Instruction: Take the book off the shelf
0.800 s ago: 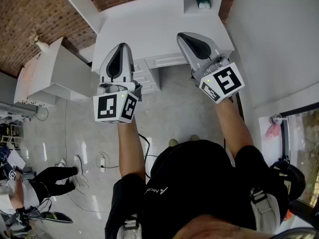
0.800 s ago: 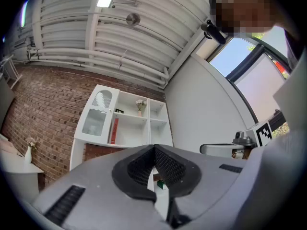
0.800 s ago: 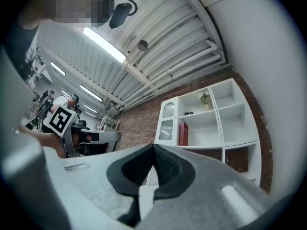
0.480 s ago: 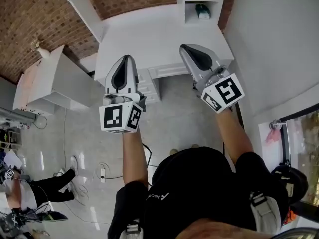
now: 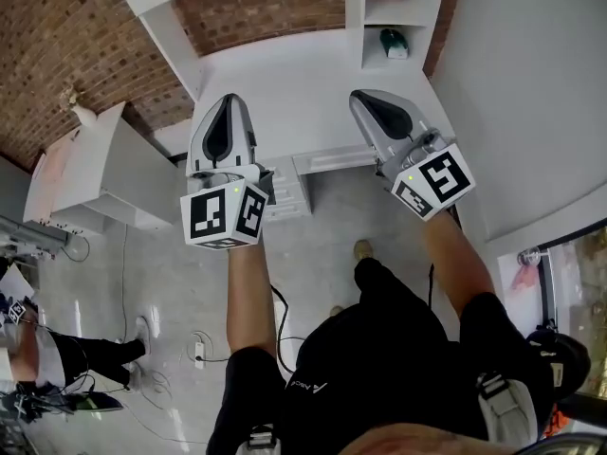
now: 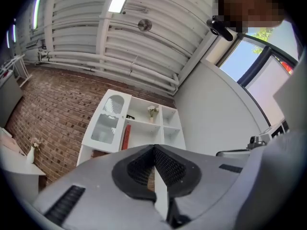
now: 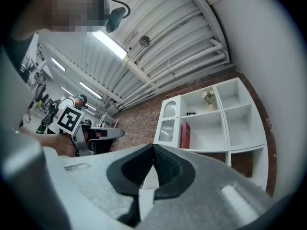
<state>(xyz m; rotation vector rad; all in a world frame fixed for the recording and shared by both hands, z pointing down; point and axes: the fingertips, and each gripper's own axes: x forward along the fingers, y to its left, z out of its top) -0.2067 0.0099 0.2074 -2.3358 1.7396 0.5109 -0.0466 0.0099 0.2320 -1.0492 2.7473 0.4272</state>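
Note:
A red book (image 6: 126, 136) stands upright in the white shelf unit (image 6: 169, 134) against the brick wall, next to its glass door. The right gripper view shows the same book (image 7: 185, 135) some way ahead. My left gripper (image 6: 154, 172) is shut with nothing between its jaws and points up at the shelf from a distance. My right gripper (image 7: 152, 166) is also shut and empty. In the head view both grippers, left (image 5: 228, 104) and right (image 5: 366, 99), are held side by side above a white desk (image 5: 289, 83), short of the shelf (image 5: 356, 8). No book shows there.
A small vase with flowers (image 6: 152, 111) stands on an upper shelf. A green object (image 5: 392, 43) lies in a low compartment. The desk's drawers (image 5: 285, 180) lie below my grippers, a white cabinet (image 5: 100, 159) to the left, a white wall at right. Cables (image 5: 199, 349) and a person (image 5: 57, 368) are on the floor.
The whole view has moved forward toward the shelf, and more of it shows at the top. Both grippers stay side by side and shut. A leg has stepped forward.

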